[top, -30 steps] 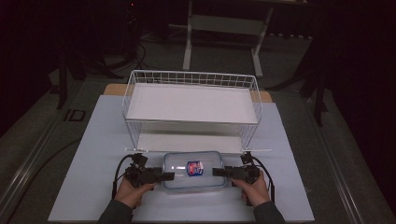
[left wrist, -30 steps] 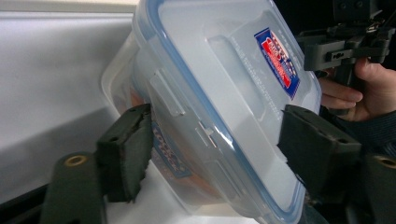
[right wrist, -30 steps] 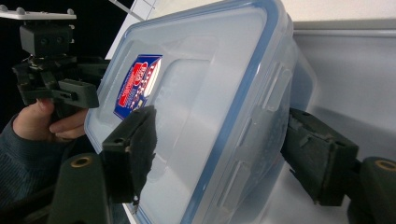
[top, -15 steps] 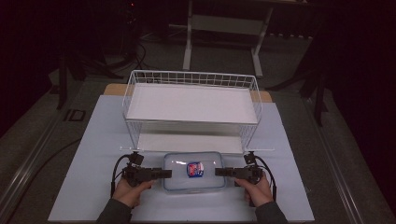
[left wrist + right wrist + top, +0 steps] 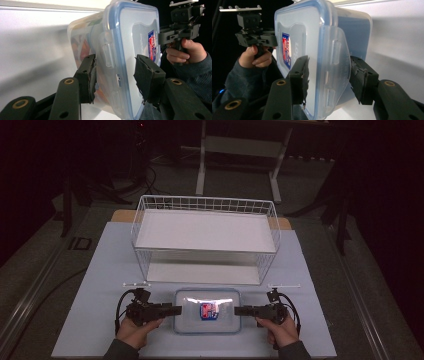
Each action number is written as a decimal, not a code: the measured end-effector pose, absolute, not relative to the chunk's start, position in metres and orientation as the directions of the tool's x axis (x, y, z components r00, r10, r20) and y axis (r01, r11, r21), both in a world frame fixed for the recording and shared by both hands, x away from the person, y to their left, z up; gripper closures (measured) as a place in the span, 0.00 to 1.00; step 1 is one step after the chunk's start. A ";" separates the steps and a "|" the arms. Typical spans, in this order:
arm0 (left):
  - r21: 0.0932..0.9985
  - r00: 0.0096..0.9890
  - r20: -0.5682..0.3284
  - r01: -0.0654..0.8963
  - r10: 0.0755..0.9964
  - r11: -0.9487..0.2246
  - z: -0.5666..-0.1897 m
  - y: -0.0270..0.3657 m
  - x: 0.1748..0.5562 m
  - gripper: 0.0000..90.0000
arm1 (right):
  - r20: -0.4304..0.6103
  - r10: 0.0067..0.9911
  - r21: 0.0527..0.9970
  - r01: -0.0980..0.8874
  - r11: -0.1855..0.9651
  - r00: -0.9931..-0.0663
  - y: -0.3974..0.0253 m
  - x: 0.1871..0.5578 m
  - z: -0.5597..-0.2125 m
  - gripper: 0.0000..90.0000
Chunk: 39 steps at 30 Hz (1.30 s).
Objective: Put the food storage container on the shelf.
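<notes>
A clear plastic container [image 5: 207,311] with a blue-sealed lid and a red and blue label lies at the near middle of the white table [image 5: 100,270]. My left gripper [image 5: 177,310] is shut on its left end and my right gripper [image 5: 237,310] on its right end. In the left gripper view the container [image 5: 120,50] sits between the two pads of my left gripper [image 5: 115,72], one on the lid and one on the underside. The right gripper view shows the same hold by my right gripper [image 5: 329,72] on the container [image 5: 317,42], with the other hand behind it.
A white wire basket [image 5: 205,237] with a white panel on top stands just beyond the container, mid-table. Two small white bars [image 5: 136,284] [image 5: 283,285] lie at its front corners. Dark floor and a stand's legs [image 5: 202,175] lie beyond the table.
The container and both grippers have shifted a little toward the near edge of the table, away from the basket. Both holds are unchanged.
</notes>
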<state>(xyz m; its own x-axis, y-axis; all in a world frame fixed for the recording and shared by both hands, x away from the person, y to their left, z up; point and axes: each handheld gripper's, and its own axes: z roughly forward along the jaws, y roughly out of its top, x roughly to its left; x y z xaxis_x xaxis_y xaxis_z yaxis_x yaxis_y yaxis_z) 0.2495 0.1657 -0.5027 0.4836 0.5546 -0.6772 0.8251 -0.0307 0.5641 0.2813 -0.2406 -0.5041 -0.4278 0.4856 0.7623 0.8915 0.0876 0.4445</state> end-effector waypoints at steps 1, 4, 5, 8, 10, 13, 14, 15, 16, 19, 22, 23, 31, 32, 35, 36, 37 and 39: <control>0.564 0.484 -0.677 0.825 0.555 -0.031 -0.503 0.166 0.249 0.59 | 0.762 0.486 0.445 0.891 0.088 -0.428 -0.241 0.281 -0.504 0.58; 0.570 0.492 -0.666 0.820 0.560 -0.042 -0.501 0.166 0.247 0.59 | 0.759 0.485 0.450 0.888 0.093 -0.435 -0.240 0.276 -0.503 0.58; 0.570 0.491 -0.666 0.821 0.561 -0.042 -0.501 0.166 0.247 0.59 | 0.757 0.485 0.453 0.886 0.094 -0.438 -0.240 0.276 -0.502 0.58; 0.570 0.490 -0.662 0.820 0.567 -0.044 -0.500 0.166 0.246 0.59 | 0.750 0.487 0.463 0.881 0.097 -0.448 -0.239 0.276 -0.501 0.58; 0.574 0.493 -0.658 0.818 0.569 -0.044 -0.499 0.166 0.247 0.59 | 0.747 0.487 0.472 0.877 0.092 -0.454 -0.239 0.276 -0.500 0.59; 0.581 0.498 -0.656 0.813 0.568 -0.040 -0.497 0.166 0.246 0.59 | 0.740 0.487 0.489 0.868 0.085 -0.464 -0.240 0.276 -0.496 0.59; 0.586 0.499 -0.653 0.810 0.569 -0.038 -0.496 0.166 0.246 0.59 | 0.739 0.485 0.493 0.866 0.083 -0.467 -0.240 0.276 -0.495 0.59; 0.589 0.502 -0.651 0.807 0.570 -0.038 -0.496 0.166 0.246 0.59 | 0.739 0.484 0.495 0.865 0.082 -0.469 -0.240 0.276 -0.495 0.59; 0.588 0.501 -0.651 0.808 0.570 -0.037 -0.494 0.166 0.245 0.59 | 0.737 0.483 0.500 0.862 0.081 -0.473 -0.240 0.276 -0.494 0.59; 0.596 0.505 -0.648 0.802 0.571 -0.033 -0.493 0.166 0.245 0.59 | 0.737 0.478 0.505 0.859 0.080 -0.478 -0.240 0.275 -0.493 0.59; 0.602 0.508 -0.646 0.798 0.570 -0.028 -0.491 0.166 0.245 0.59 | 0.733 0.478 0.514 0.854 0.077 -0.485 -0.239 0.275 -0.491 0.59; 0.606 0.511 -0.643 0.795 0.571 -0.028 -0.490 0.167 0.245 0.59 | 0.732 0.478 0.516 0.853 0.077 -0.486 -0.239 0.275 -0.490 0.59; 0.627 0.523 -0.630 0.779 0.573 -0.022 -0.483 0.167 0.244 0.59 | 0.719 0.478 0.539 0.839 0.076 -0.505 -0.239 0.274 -0.483 0.59; 0.632 0.528 -0.627 0.774 0.573 -0.021 -0.481 0.167 0.243 0.59 | 0.715 0.478 0.544 0.836 0.077 -0.510 -0.239 0.273 -0.481 0.59; 0.643 0.535 -0.621 0.765 0.573 -0.018 -0.476 0.168 0.243 0.59 | 0.709 0.478 0.556 0.828 0.075 -0.519 -0.238 0.272 -0.477 0.59; 0.647 0.537 -0.620 0.763 0.573 -0.015 -0.474 0.168 0.242 0.59 | 0.708 0.477 0.558 0.827 0.075 -0.521 -0.238 0.272 -0.475 0.59; 0.647 0.537 -0.620 0.763 0.573 -0.015 -0.474 0.168 0.242 0.59 | 0.708 0.477 0.558 0.827 0.075 -0.521 -0.238 0.272 -0.475 0.59; 0.659 0.545 -0.615 0.752 0.570 -0.009 -0.467 0.169 0.243 0.59 | 0.699 0.475 0.571 0.817 0.079 -0.535 -0.237 0.271 -0.468 0.59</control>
